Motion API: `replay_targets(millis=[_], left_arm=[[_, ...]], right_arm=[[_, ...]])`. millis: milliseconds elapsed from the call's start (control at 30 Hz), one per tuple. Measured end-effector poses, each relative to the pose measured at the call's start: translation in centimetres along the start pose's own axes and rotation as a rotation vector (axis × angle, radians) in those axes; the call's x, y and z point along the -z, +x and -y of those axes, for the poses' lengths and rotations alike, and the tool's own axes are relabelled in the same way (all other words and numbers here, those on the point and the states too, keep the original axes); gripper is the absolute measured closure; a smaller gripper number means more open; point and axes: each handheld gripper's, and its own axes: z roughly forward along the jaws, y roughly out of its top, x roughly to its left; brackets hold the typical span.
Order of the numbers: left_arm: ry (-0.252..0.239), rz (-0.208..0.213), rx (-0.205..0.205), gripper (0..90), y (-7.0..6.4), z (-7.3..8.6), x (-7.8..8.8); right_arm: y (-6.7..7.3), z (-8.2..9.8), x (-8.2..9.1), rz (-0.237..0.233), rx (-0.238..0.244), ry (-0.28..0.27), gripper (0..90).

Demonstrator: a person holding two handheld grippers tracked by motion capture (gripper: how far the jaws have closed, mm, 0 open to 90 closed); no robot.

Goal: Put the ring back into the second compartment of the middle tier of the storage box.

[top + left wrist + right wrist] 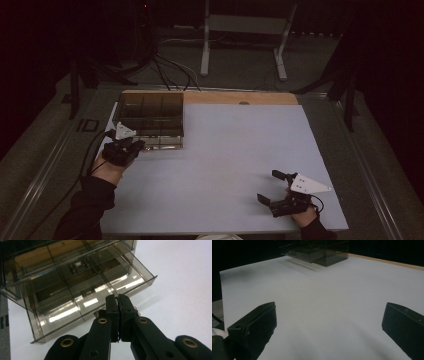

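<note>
Smoked clear drawer box (pixel 150 117) sits at the far left corner of the worktop (pixel 225 165), directly ahead of the left gripper (pixel 131 148). In the left gripper view the box's bottom drawer (pixel 100 293) is pulled out toward the fingers (pixel 111 307), its front edge just past their tips; dividers split it into compartments. The drawer looks tilted down at its front, resting on the white sheet. Whether the fingertips touch a handle on that front edge cannot be told, they cover it. Left fingers are pressed together, no gap, nothing visible between them. The person's left hand (pixel 107 170) holds the gripper from behind, dark sleeve below, cable trailing off the left side of the worktop.

Right gripper (pixel 272 192) is well apart from the box, at the near right of the worktop, held by the right hand (pixel 305 216). Its fingers (pixel 254 327) stand wide apart, with bare white sheet between them. In the right gripper view the box (pixel 319 251) shows far ahead and left of those fingers, drawer sticking out. Wooden edge strip (pixel 240 97) runs behind the box along the far side.
</note>
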Motion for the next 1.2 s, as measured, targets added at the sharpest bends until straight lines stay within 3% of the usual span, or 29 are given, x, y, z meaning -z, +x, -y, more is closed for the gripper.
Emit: replay_targets(millis=[467,700,833,1200], left_arm=[[0.005,-0.002,-0.022,90.0,0.0,-1.8,-1.5],[-0.007,-0.003,-0.012,90.0,0.4,-2.2,-2.2],[-0.019,0.004,0.022,90.0,0.8,-2.4,-3.0],[-0.009,-0.002,0.021,90.0,1.1,-2.8,-4.2]], right_arm=[[0.0,0.0,0.0,0.000,0.002,0.001,0.0],[0.0,0.0,0.0,0.000,0.005,0.002,0.0],[0.1,0.0,0.0,0.000,0.006,0.003,0.0],[0.1,0.0,0.0,0.000,0.006,0.001,0.0]])
